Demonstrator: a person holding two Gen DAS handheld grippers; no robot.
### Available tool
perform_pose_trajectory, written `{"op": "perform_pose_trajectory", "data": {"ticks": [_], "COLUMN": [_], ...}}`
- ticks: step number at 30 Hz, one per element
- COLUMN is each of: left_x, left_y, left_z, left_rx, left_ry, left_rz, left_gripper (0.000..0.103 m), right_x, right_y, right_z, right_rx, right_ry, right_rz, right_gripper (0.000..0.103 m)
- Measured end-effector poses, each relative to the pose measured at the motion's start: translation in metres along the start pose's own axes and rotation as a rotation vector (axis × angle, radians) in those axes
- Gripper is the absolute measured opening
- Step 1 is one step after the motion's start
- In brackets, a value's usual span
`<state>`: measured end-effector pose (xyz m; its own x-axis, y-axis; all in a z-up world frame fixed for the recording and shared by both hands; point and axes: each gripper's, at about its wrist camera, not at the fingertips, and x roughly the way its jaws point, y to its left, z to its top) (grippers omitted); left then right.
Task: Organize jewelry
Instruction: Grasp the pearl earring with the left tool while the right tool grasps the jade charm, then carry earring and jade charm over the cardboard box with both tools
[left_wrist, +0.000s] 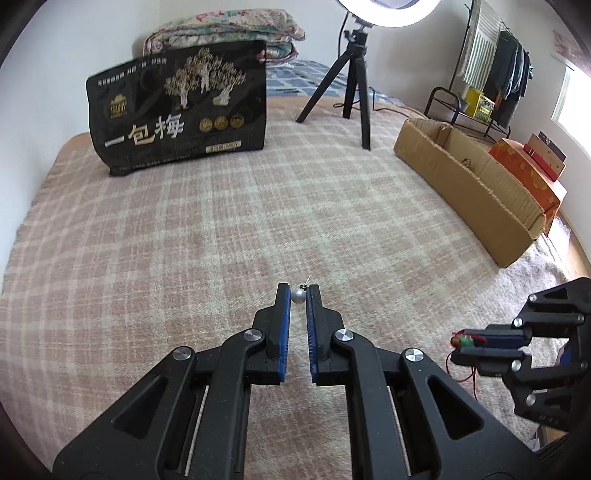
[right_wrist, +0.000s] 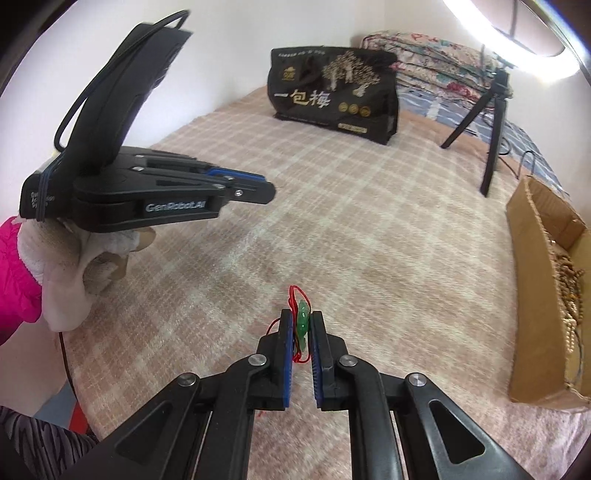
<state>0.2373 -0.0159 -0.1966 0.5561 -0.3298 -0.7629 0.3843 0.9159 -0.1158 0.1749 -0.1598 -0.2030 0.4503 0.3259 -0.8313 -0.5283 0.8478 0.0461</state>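
My left gripper (left_wrist: 298, 293) is shut on a pearl stud earring (left_wrist: 297, 296), its pin sticking out past the fingertips, held above the plaid blanket (left_wrist: 221, 229). My right gripper (right_wrist: 300, 319) is shut on a green jade pendant (right_wrist: 303, 321) with a red cord looping around the fingers. In the left wrist view the right gripper (left_wrist: 458, 349) shows at the lower right with the pendant (left_wrist: 461, 340). In the right wrist view the left gripper (right_wrist: 271, 190) is at the upper left, held by a white-gloved hand. A cardboard box (right_wrist: 543, 258) at the right holds beaded necklaces (right_wrist: 569, 288).
A black printed bag (left_wrist: 181, 110) stands at the back of the bed. A ring light on a black tripod (left_wrist: 351, 74) stands behind the middle. The cardboard box (left_wrist: 469, 184) lies along the right edge, with an orange box (left_wrist: 528, 173) beyond it. Folded quilts (left_wrist: 229, 29) lie at the back.
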Motion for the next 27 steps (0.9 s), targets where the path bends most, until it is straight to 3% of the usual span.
{"op": "perform_pose_trajectory", "data": {"ticks": [15,27], "left_x": [-0.035,-0.04], "left_y": [-0.045,-0.081], "left_z": [0.022,0.043], "left_rx": [0.056,0.075], "left_ry": [-0.084,-0.122], "left_rz": [-0.026,-0.072], "left_gripper": [0.006,0.006], "right_x": [-0.055,-0.099], "right_y": [-0.046,-0.094], "right_z": [-0.009,-0.024], "right_rx": [0.128,0.23], "right_ry": [-0.075,-0.136], "right_rz": [-0.06,-0.134], "right_gripper": [0.006,0.006]}}
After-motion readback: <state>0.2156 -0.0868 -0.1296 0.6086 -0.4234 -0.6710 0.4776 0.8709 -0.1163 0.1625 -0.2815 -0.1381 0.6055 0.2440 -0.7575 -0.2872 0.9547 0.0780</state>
